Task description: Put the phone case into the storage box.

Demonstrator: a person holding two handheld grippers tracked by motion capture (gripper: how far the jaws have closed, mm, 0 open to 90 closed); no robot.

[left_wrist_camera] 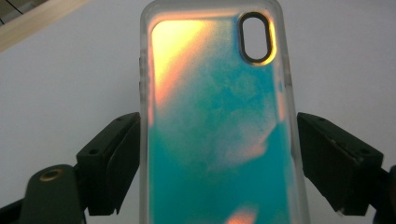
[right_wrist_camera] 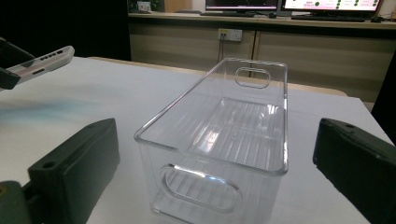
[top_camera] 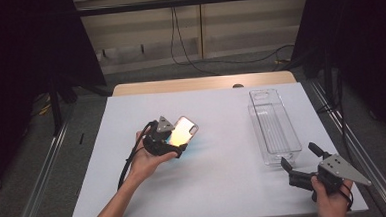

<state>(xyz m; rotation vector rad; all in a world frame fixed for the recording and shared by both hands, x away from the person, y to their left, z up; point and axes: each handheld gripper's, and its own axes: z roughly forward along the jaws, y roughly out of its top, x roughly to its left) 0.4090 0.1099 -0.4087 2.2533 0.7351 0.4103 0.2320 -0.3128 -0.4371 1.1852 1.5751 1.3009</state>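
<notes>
Left claw [top_camera: 175,150] clamped on a phone case [top_camera: 184,130] across its long edges, held just left of centre in the high view, above the white surface [top_camera: 220,187]. Iridescent teal-and-orange back turned toward the claw's camera, camera cutout at upper right of the left gripper view. Right claw [top_camera: 302,164] spread wide and empty at lower right of the high view, pointed at the near end of a clear plastic bin [top_camera: 274,129]. Probable aim: case into bin. Risks, as a judgement: slick, rounded sides pinched at the edges only, so a twist or slip out of the pads during a swing across; soft case flexing under squeeze and popping free; long case catching the narrow bin's rim if brought in crosswise; light bin shoved or tipped if bumped by either claw, with nothing steadying it.
</notes>
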